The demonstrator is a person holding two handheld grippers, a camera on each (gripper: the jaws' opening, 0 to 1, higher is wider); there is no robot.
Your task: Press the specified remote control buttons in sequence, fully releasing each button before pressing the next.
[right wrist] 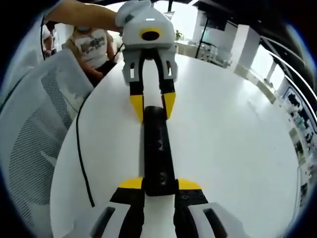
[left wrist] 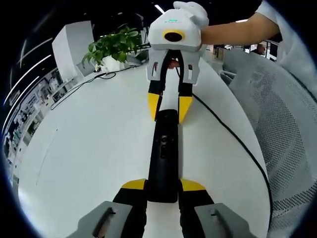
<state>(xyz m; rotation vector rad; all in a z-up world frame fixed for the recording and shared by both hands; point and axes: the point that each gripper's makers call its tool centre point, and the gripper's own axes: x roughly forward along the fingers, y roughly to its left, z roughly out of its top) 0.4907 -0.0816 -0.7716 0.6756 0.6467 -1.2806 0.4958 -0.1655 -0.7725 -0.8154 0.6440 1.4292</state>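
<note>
The long black plastic remote control (left wrist: 162, 156) (right wrist: 157, 153) lies on the round white table (left wrist: 89, 148) (right wrist: 223, 129), clamped at opposite ends by left gripper (left wrist: 163, 191) (right wrist: 151, 105) and right gripper (right wrist: 153, 188) (left wrist: 170, 106), which meets it at 12 o'clock. Its buttons are hard to make out.

So in the left gripper view the remote control (left wrist: 163, 158) lies lengthwise down the middle of the table (left wrist: 89, 148), its near end between the left gripper (left wrist: 162, 186) jaws at the bottom and its far end between the right gripper (left wrist: 169, 105) jaws up top. A potted plant (left wrist: 115, 48) sits at the table's far edge, upper left, with a cable (left wrist: 233, 136) running along the table right of the remote and a mesh chair (left wrist: 282, 129) off the right side. Right gripper view is the flip: the chair (right wrist: 34, 129) is on the left and the cable (right wrist: 81, 163) lies between it and the remote (right wrist: 157, 156).
</note>
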